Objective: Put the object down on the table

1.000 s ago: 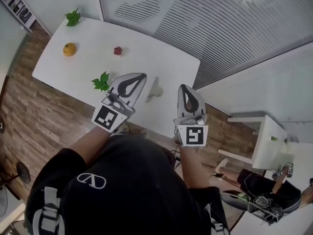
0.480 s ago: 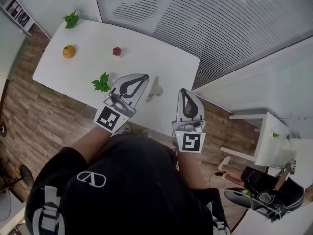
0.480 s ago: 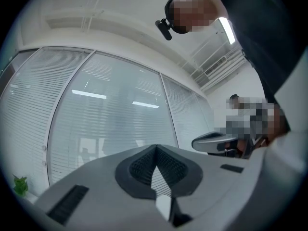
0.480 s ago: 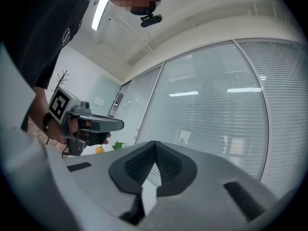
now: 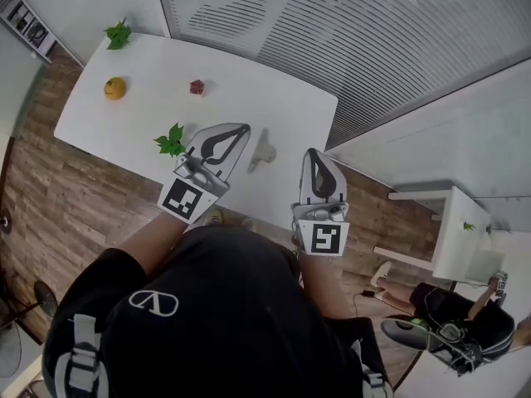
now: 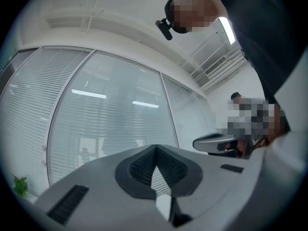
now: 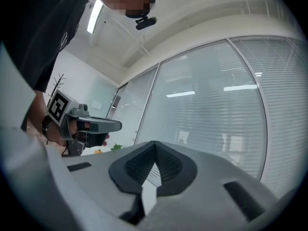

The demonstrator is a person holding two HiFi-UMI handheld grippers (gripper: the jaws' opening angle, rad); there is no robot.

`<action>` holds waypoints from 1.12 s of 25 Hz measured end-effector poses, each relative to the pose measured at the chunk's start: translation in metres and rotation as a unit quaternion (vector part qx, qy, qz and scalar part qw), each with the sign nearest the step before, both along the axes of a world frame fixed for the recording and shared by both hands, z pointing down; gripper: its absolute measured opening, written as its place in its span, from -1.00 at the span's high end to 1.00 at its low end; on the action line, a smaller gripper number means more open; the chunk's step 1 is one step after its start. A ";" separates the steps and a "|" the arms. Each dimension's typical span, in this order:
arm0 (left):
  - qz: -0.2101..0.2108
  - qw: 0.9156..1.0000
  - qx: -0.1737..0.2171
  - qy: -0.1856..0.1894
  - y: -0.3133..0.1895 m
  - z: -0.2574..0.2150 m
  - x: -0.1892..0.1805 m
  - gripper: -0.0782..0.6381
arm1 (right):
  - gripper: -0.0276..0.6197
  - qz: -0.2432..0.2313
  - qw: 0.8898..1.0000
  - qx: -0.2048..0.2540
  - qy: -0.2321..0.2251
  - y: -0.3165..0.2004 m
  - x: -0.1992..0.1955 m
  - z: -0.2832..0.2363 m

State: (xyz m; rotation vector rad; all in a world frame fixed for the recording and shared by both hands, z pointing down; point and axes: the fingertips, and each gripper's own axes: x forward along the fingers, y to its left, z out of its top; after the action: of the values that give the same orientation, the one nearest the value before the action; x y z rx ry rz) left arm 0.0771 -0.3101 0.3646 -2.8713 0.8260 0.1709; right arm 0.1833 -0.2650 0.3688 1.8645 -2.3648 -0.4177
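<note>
A small pale object (image 5: 264, 150) lies on the white table (image 5: 274, 98), free of both grippers. My left gripper (image 5: 242, 128) hovers just left of it, jaws shut and empty. My right gripper (image 5: 314, 152) hangs over the table's near right edge, also shut and empty. In the left gripper view the left gripper's (image 6: 155, 148) pads meet at the tips with only the blinds beyond. The right gripper's (image 7: 154, 144) pads in its own view are likewise closed on nothing. That view shows the left gripper (image 7: 91, 125) from the side.
On the table are a green leaf sprig (image 5: 172, 140) beside my left gripper, an orange (image 5: 114, 88), a small red item (image 5: 197, 87) and another leaf sprig (image 5: 118, 33) at the far corner. A blinds-covered glass wall (image 5: 373, 48) runs behind. A person (image 5: 452, 326) sits low at the right by a small white table (image 5: 460, 243).
My right gripper has drawn back slightly toward me. The left gripper and the pale object have hardly moved.
</note>
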 end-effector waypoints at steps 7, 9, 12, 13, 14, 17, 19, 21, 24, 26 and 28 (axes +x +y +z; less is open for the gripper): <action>-0.002 1.000 -0.002 0.001 -0.007 0.001 -0.002 0.77 | 0.90 0.011 1.000 -0.009 0.003 -0.005 0.003 0.006; -0.003 1.000 -0.003 0.001 -0.009 0.001 -0.002 0.77 | 0.91 0.010 1.000 -0.011 0.001 -0.007 0.002 0.008; -0.004 1.000 -0.005 0.000 -0.012 0.003 -0.003 0.77 | 0.91 0.008 1.000 -0.014 0.001 -0.009 0.001 0.010; -0.005 1.000 -0.006 0.000 -0.011 0.003 -0.003 0.77 | 0.91 0.008 1.000 -0.015 0.002 -0.009 0.001 0.010; -0.005 1.000 -0.006 0.000 -0.011 0.003 -0.003 0.77 | 0.91 0.007 1.000 -0.015 0.002 -0.008 0.001 0.010; -0.005 1.000 -0.007 0.001 -0.008 0.003 -0.001 0.77 | 0.91 0.005 1.000 -0.011 0.004 -0.006 0.000 0.008; -0.005 1.000 -0.007 0.000 -0.009 0.003 -0.002 0.77 | 0.91 0.004 1.000 -0.010 0.004 -0.007 -0.001 0.007; -0.004 1.000 -0.005 -0.001 -0.010 0.002 -0.002 0.77 | 0.91 0.005 1.000 -0.011 0.002 -0.008 -0.001 0.007; -0.004 1.000 -0.004 -0.002 -0.010 0.003 -0.001 0.77 | 0.91 0.006 1.000 -0.012 0.001 -0.008 0.000 0.008; -0.004 1.000 -0.005 -0.001 -0.009 0.003 0.000 0.77 | 0.91 0.006 1.000 -0.014 0.000 -0.007 0.001 0.009; -0.004 1.000 -0.006 -0.001 -0.010 0.004 0.001 0.77 | 0.91 0.006 1.000 -0.015 0.001 -0.008 0.001 0.010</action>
State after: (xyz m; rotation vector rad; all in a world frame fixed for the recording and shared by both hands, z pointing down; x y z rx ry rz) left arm 0.0777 -0.3199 0.3684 -2.8778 0.8419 0.1627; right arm 0.1847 -0.2726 0.3788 1.8645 -2.3443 -0.3798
